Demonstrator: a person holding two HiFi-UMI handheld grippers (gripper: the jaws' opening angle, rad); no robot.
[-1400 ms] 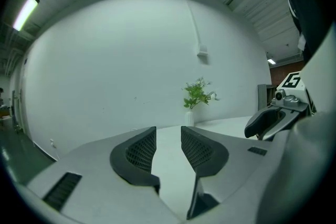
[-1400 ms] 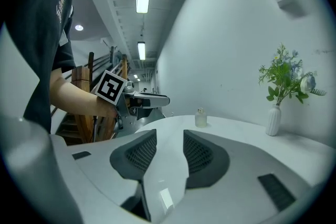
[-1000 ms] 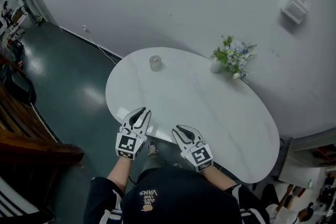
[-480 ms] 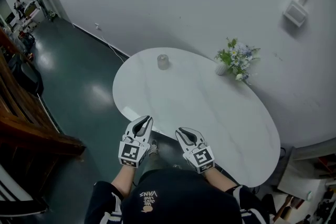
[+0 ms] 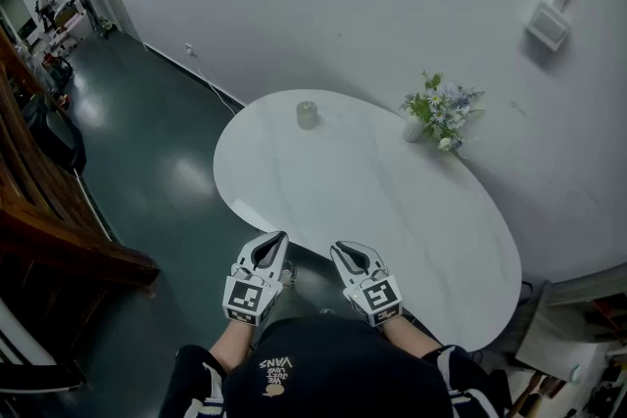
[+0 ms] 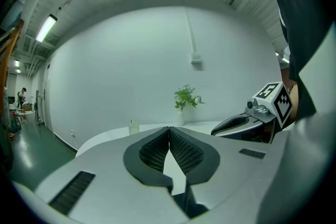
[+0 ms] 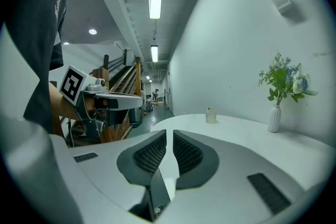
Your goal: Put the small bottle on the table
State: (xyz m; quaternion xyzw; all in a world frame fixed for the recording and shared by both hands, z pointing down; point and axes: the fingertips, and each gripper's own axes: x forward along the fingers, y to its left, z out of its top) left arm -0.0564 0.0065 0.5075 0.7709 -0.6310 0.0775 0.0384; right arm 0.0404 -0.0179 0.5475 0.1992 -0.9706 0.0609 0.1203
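Observation:
The small pale bottle (image 5: 307, 115) stands upright at the far left of the white oval table (image 5: 392, 210); it also shows in the left gripper view (image 6: 134, 127) and the right gripper view (image 7: 210, 115). Both grippers hang side by side just off the table's near edge, far from the bottle. My left gripper (image 5: 271, 243) (image 6: 169, 128) is shut, tips touching, with nothing in it. The jaws of my right gripper (image 5: 345, 255) (image 7: 169, 132) are closing, with a thin gap left and nothing between them.
A white vase of flowers (image 5: 436, 113) stands at the table's far right edge against the wall. Dark green floor lies left of the table, with wooden stair rails (image 5: 49, 230) beyond. A white box (image 5: 547, 24) is fixed on the wall.
Both grippers have drawn back from over the table's near edge towards the person. The left jaws have closed fully and the right jaws have narrowed. The bottle has not moved.

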